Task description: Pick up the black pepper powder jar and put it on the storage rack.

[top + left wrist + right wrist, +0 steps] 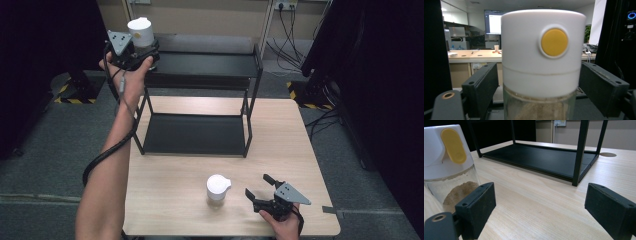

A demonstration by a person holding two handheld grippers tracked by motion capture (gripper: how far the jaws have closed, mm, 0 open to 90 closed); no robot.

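Noting 2 white-capped glass jars: 1 [141,34] stands on the black metal rack's [200,65] top shelf between my left gripper's [142,57] spread jaws, pads clear. Second jar [217,188] sits on the pale wood-grain table [300,150] beside my right gripper [260,189], jaws wide, empty.

This looks like an office or lab set up for recording work. A light wooden tabletop [300,145] stands on grey carpet [45,150], with black-and-yellow hazard tape [75,100] on the floor at the upper left and upper right of the high view. Wall sockets [285,5] with hanging cables [290,30] sit at the top edge. In the left gripper view, the background holds a lit wall screen [492,22] at the upper left, long wooden desks [474,55] below it, and a potted plant [587,33] at the right.
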